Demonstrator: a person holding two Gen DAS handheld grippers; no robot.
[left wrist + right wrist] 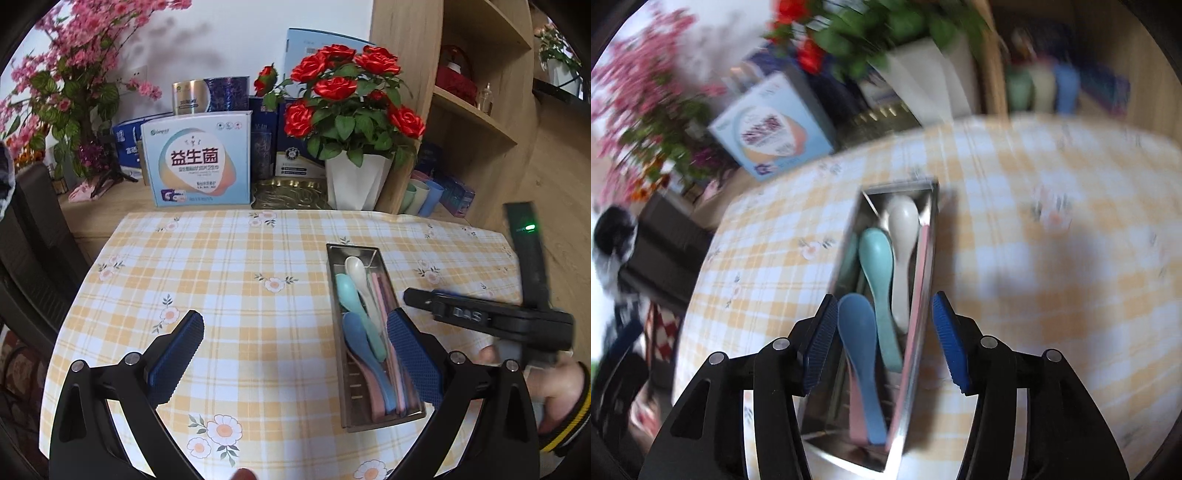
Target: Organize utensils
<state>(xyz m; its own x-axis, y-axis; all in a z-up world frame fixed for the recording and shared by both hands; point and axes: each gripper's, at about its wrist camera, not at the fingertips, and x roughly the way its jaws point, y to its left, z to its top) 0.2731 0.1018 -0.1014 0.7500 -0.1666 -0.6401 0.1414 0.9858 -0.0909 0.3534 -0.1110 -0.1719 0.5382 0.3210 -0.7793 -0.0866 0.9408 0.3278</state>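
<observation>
Spoons (877, 295): smooth pastel plastic; tray (334, 295): shiny rectangular steel.

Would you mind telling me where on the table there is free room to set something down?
The checked tablecloth lies bare left of the metal tray, up to the probiotic box. Right of the tray, the right gripper hangs over the bare cloth. The back edge is crowded: boxes, rose pot.

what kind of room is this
Probably a home dining or living area: a checked floral tablecloth, potted artificial roses, wooden shelves and a steel tray of plastic spoons.
</observation>
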